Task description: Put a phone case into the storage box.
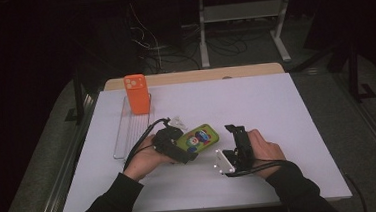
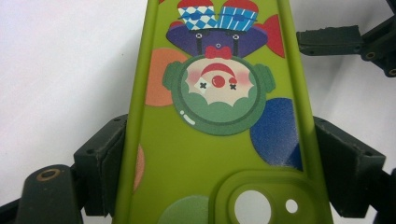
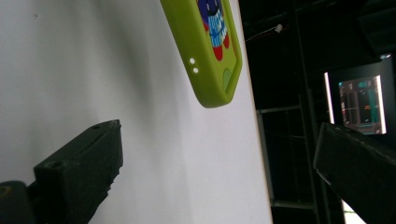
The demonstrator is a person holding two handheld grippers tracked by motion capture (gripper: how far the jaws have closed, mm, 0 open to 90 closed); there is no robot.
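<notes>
Lime-green and printed with a cartoon clown, the phone case [image 1: 197, 138] lies near the middle of the white surface [image 1: 256, 106] in the high view, one end inside the left gripper [image 1: 181, 145]. The right gripper [image 1: 234, 130] stands just beside the case's other end, apart from it, its jaws spread. Toward the far left edge of the surface, an orange phone case [image 1: 137, 93] stands upright on a wire rack [image 1: 130, 129].

In the left gripper view, the phone case [image 2: 210, 154] runs up the middle, camera cut-out nearest the lens. The left gripper [image 2: 219, 168] has its two black jaws pressed against the case's long green edges, one on each side, so it clamps the case across its width. The other gripper's jaw tips show at the upper right, clear of the case.

In the right gripper view, the right gripper [image 3: 219, 154] is wide open with nothing between its jaws. The phone case [image 3: 205, 51] sits ahead of them, untouched, above the surface.
</notes>
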